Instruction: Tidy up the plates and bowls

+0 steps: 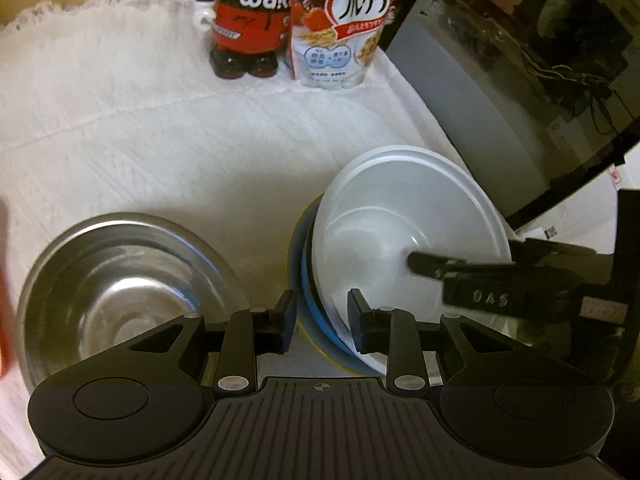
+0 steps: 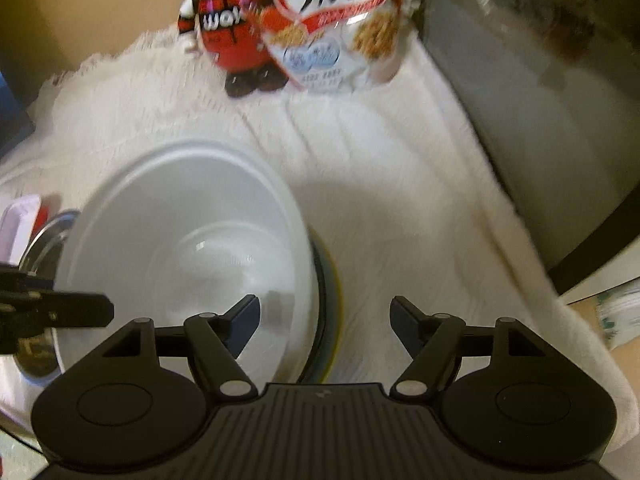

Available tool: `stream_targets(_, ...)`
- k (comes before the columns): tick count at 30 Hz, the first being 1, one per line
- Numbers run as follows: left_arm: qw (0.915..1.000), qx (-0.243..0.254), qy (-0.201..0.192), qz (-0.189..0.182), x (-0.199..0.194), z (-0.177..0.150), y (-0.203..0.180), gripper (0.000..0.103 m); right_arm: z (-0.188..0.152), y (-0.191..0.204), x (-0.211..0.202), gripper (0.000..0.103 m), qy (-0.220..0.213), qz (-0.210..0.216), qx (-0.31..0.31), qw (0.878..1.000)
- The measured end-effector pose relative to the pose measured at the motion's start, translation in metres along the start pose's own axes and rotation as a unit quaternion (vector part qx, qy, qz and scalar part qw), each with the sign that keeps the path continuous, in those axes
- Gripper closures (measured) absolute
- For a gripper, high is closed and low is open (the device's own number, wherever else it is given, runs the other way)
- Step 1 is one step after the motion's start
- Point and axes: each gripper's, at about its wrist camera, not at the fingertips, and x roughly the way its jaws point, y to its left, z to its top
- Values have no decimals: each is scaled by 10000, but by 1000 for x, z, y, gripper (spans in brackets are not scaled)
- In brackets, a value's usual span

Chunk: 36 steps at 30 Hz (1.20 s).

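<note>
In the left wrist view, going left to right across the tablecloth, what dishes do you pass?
Steel bowl → blue plate's edge → white bowl stacked on it → right gripper reaching into the white bowl.

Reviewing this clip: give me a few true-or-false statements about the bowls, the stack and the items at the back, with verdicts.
1. The white bowl sits on a blue dish. True.
2. The steel bowl holds cereal. False: it is empty.
3. A cereal bag stands beside a red figure. True.
4. The dishes rest on bare wood. False: on a white cloth.
</note>
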Motion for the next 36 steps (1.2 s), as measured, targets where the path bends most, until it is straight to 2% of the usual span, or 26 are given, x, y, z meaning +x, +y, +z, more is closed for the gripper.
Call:
stream_targets(2,9999,27,-109,-90,-4,-2,1,78,-2,0,-7,30,-181,-148,176,9996)
stream_targets(5,9990,121,-350,-242,-11,-3,3,81,-3,-1,-8,30,-55,-166,394,9991)
stream_targets(9,9972,186,-689,-221,-16,-7,3,84,-5,1,-14,30,-44,-219,600,9979)
stream_targets(14,9958,-87,-901,-151,-15,-12,-1,87,0,6,-20,30,-349,-188,2,9992)
stream_targets(16,9943,-165,-1047,-82,-16,-13,-3,89,6,3,-20,30,-431,-9,-281,9987)
stream_targets(21,9879,-862,-1285,-47,-23,-13,-3,89,18,-18,-13,30,-313,553,-444,9970)
stream_targets(24,9805,-1267,-1496,103,-32,-19,-2,90,24,-25,-12,30,-262,874,-595,9940)
stream_targets(27,9702,-1541,-1859,-228,-33,-32,6,89,26,-26,-2,30,-246,1292,-815,9880)
stream_targets(30,9667,-1667,-1940,33,-31,-47,3,88,22,-19,9,30,-123,1368,-893,9865)
stream_targets(33,9662,-1712,-1928,85,-28,-57,-4,88,21,-14,13,30,48,1581,-1088,9814)
stream_targets(36,9653,-1788,-1898,108,-27,-55,-8,88,25,-11,10,30,-32,1470,-1285,9808)
